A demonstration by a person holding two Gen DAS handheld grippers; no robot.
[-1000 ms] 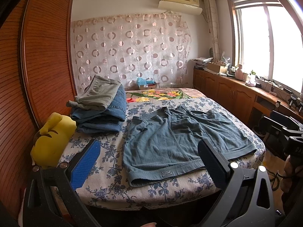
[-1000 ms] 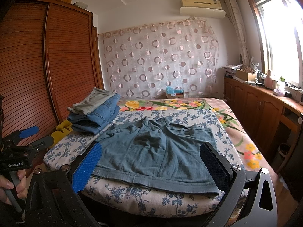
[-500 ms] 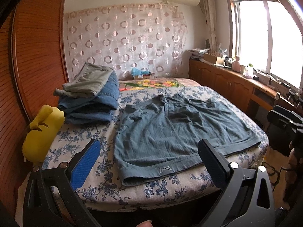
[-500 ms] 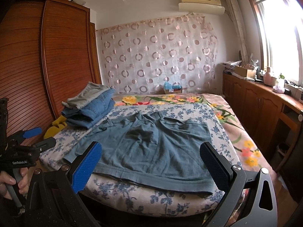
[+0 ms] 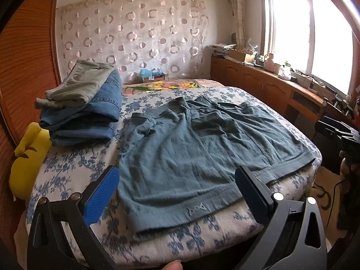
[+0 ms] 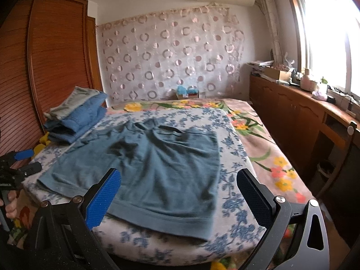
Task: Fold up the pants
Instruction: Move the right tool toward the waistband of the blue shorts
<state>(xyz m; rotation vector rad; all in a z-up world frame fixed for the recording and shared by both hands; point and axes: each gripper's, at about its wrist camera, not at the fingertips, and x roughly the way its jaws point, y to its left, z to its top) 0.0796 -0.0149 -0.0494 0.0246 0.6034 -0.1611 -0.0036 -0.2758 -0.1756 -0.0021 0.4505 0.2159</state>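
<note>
1. While both grippers hover at the near edge of the bed [image 5: 74, 168], the teal pants [image 5: 198, 157] lie spread flat on the blue-flowered sheet, waistband toward the far wall and leg hems at the near edge.
2. Seen from the left wrist, the left gripper [image 5: 177, 191] has its fingers [image 5: 101, 193] wide apart with nothing between them, just short of the near hem of the pants and not touching the cloth.
3. Seen from the right wrist, the right gripper [image 6: 178, 191] likewise has its fingers [image 6: 103, 196] spread wide and empty, above the hem of the pants' other leg.
4. A stack of folded clothes [image 5: 81, 108], blue denim with a grey-green piece on top, sits on the bed beside the pants, toward the wooden wardrobe [image 6: 51, 67].
5. A yellow plush toy [image 5: 29, 157] is wedged between the bed and the wardrobe, near the stack.
6. In the right wrist view, a hand [image 6: 10, 204] grips the handle of the left gripper at the frame's left edge.
</note>
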